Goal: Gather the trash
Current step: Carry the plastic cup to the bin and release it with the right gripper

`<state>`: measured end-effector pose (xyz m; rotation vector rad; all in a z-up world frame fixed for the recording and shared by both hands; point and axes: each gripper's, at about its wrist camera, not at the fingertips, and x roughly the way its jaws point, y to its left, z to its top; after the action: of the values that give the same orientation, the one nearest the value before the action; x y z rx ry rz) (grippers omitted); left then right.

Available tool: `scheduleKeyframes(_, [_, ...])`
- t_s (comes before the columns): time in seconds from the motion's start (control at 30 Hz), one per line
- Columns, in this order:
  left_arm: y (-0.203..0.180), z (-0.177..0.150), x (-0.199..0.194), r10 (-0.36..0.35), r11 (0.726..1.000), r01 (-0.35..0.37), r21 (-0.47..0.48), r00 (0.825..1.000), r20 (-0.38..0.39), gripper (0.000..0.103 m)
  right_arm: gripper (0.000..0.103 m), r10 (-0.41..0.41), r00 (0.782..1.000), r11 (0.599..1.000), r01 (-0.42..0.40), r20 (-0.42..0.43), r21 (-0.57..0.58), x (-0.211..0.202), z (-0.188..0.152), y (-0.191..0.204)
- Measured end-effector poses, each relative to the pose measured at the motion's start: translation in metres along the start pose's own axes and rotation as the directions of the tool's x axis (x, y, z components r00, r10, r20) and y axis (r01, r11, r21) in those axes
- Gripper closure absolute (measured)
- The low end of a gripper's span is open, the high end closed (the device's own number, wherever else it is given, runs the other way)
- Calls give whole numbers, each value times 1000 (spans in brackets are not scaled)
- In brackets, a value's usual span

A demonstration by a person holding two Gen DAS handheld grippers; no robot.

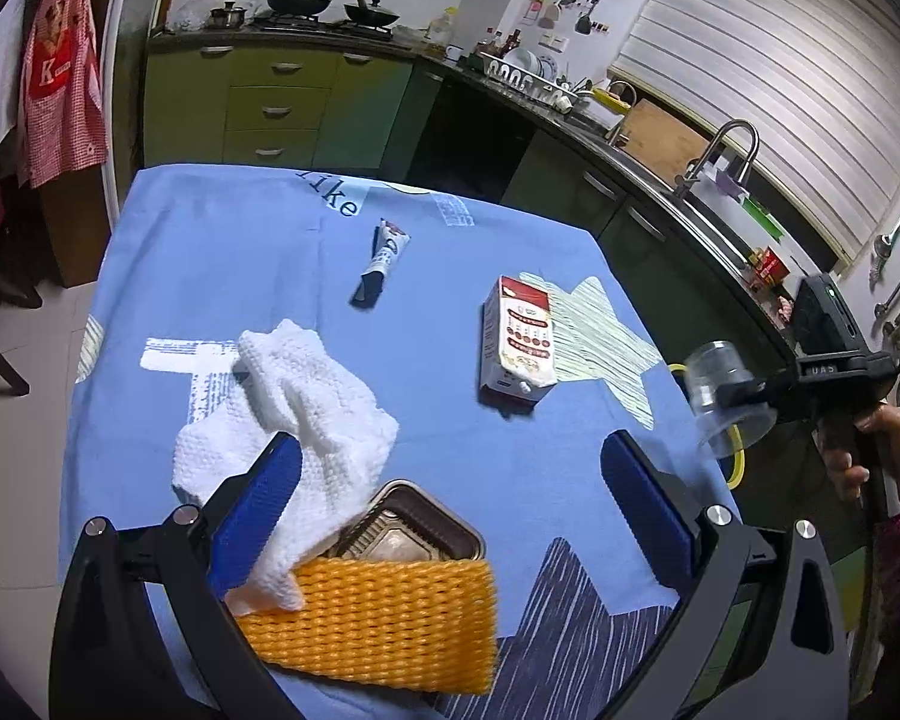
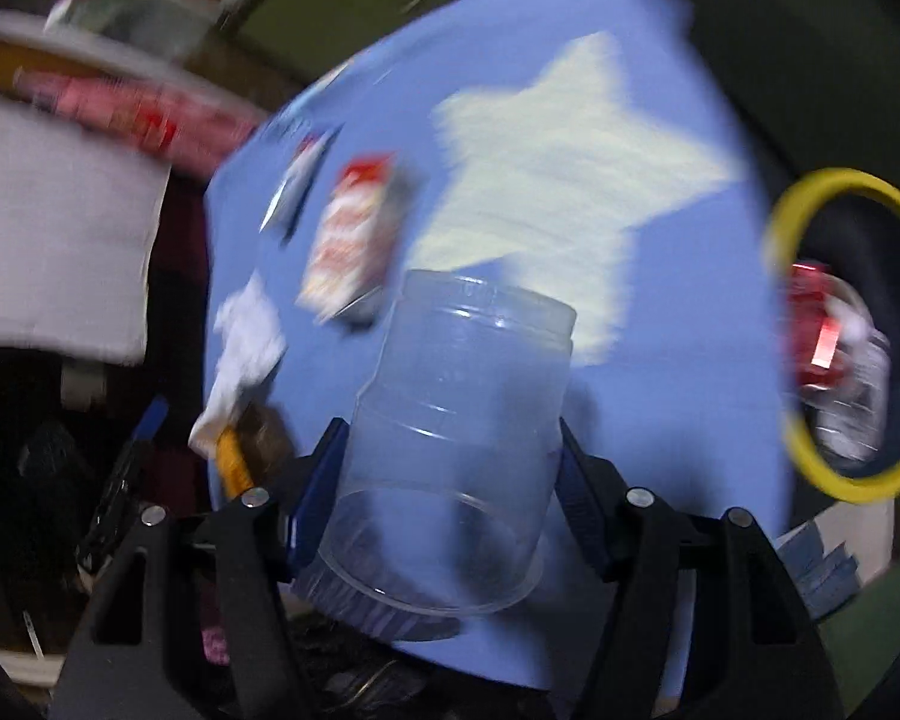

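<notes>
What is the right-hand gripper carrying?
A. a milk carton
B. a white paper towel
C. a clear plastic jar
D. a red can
C: the right gripper has its blue pads pressed on both sides of the clear plastic jar, lifted off the table.

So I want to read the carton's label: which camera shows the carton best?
The left wrist view: the carton lies sharp and unobstructed on the cloth. In the right wrist view it is motion-blurred, its print unreadable.

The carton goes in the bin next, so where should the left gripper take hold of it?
The milk carton lies flat on the blue cloth, long axis running away from the camera. Come from above, pinching its two long side faces near mid-length.
</notes>
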<state>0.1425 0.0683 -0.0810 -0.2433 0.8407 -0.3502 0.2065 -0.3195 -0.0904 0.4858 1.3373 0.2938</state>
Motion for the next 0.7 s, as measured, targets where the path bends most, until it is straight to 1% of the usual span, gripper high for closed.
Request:
scheduleKeyframes(0.03, [-2,0,1,-1,1000,1,4,1000,-2,5,39,-35,998,999,34,43,25,-13,1,-20])
scheduleKeyframes(0.1, [-7,1,4,-3,1000,3,15,1000,-8,5,39,-72,993,994,64,96,86,-27,2,-52])
scheduleKeyframes(0.17, [-14,2,6,-8,1000,8,26,1000,-13,5,39,-125,981,984,104,146,147,-40,3,-90])
scheduleKeyframes(0.2, [-16,2,7,-7,999,8,31,1000,-14,5,39,-162,974,975,134,159,176,-44,5,-108])
scheduleKeyframes(0.23, [-19,2,8,-6,999,6,36,1000,-16,5,39,-183,970,969,151,161,196,-42,5,-119])
scheduleKeyframes(0.3, [-25,3,10,0,999,1,47,1000,-21,5,39,-200,968,951,155,151,267,-39,9,-154])
scheduleKeyframes(0.37, [-30,3,11,4,998,-3,57,1000,-24,5,39,-244,960,933,192,141,305,-34,14,-180])
scheduleKeyframes(0.43, [-33,3,11,8,998,-7,64,1000,-26,5,39,-255,957,918,196,135,345,-30,22,-201])
scheduleKeyframes(0.57, [-40,4,14,20,997,-17,81,999,-36,5,36,-275,952,901,206,137,381,-25,34,-224])
scheduleKeyframes(0.6, [-40,5,15,22,996,-18,82,999,-39,5,33,-287,947,898,213,146,385,-25,37,-229])
scheduleKeyframes(0.63, [-40,6,17,22,996,-19,83,999,-42,5,25,-295,943,898,220,151,380,-24,39,-230])
scheduleKeyframes(0.7, [-42,6,20,22,996,-17,86,998,-53,5,23,-347,923,886,264,166,381,-26,42,-231])
